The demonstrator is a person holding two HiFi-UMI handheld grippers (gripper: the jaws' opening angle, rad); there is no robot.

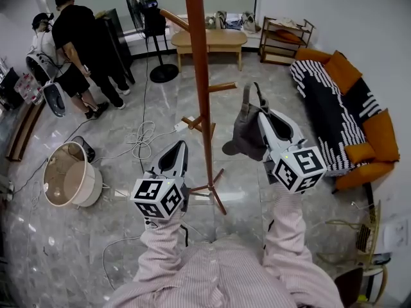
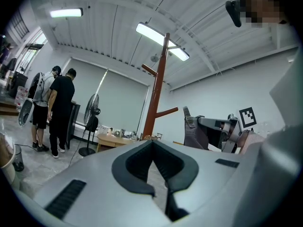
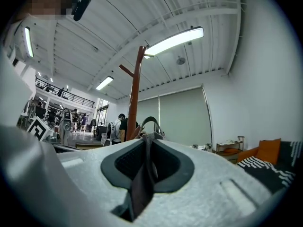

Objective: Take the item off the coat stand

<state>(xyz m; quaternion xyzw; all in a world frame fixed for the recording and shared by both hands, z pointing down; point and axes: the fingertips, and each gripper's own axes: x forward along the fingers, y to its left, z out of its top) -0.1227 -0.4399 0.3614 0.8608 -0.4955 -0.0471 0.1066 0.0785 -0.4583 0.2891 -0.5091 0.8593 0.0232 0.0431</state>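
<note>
The brown wooden coat stand [image 1: 202, 76] rises in the middle of the room, its pegs bare where I can see them. A grey bag [image 1: 247, 133] hangs just right of the pole, clear of the pegs. My right gripper [image 1: 264, 117] is shut on the bag's strap [image 3: 141, 183], which runs down between its jaws, with the bag's handle [image 3: 150, 123] past the tips. My left gripper [image 1: 178, 147] is left of the pole, low, shut with nothing in it. The left gripper view shows the stand [image 2: 157, 93], the bag [image 2: 195, 134] and the left gripper's own closed tips [image 2: 152, 145].
Two people [image 1: 77, 37] stand at the back left by a dark cabinet. A pedestal fan [image 1: 151, 27], a wooden table [image 1: 212, 40] and a shelf [image 1: 282, 40] line the far wall. A sofa [image 1: 334, 108] fills the right. A beige bin [image 1: 67, 175] and cables [image 1: 144, 136] lie left.
</note>
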